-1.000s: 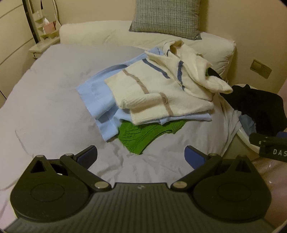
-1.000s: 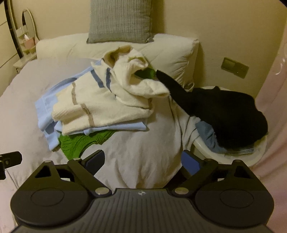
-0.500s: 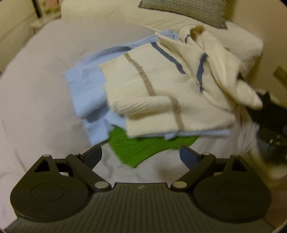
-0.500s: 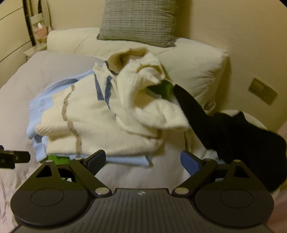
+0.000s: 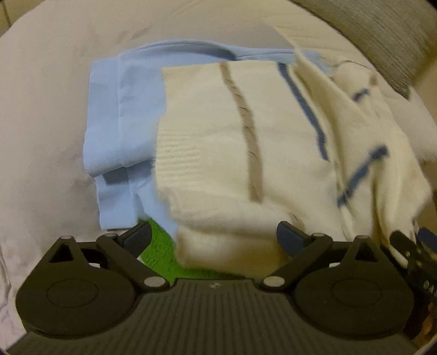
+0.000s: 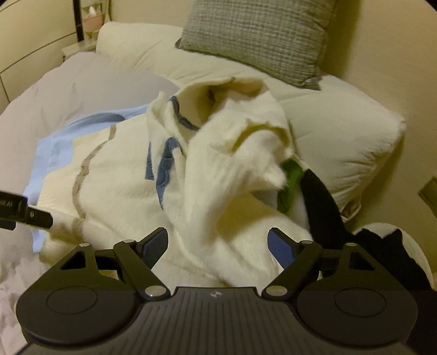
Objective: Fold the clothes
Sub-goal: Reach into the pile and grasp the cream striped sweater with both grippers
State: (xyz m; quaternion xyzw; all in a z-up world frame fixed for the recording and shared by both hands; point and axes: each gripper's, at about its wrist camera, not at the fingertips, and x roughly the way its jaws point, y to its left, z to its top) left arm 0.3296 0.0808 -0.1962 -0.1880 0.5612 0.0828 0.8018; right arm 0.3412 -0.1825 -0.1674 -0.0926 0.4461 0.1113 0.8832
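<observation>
A cream sweater [image 5: 245, 136] with tan and blue stripes tops a pile on the bed; its loose sleeve is bunched up [image 6: 232, 153]. Under it lie a light blue garment [image 5: 120, 114] and a green knit [image 5: 158, 251]. My left gripper [image 5: 213, 237] hovers over the sweater's near folded edge. Its jaws are opening, the cream fabric lies between the fingers, and the pads stand apart from it. My right gripper [image 6: 218, 243] is over the sleeve side with its jaws closing. Cream cloth lies between them, not pinched. A black garment [image 6: 322, 202] trails off to the right.
The grey bedsheet [image 5: 41, 109] stretches left of the pile. A white bolster [image 6: 341, 131] and a grey pillow [image 6: 259, 38] lie behind it. A white basket rim [image 6: 418, 245] with dark clothes sits at the right, and a shelf [image 6: 90, 24] stands far left.
Both grippers have come down and forward onto the pile, which now fills each view. The left one has gone from the bare sheet to the sweater's near edge.
</observation>
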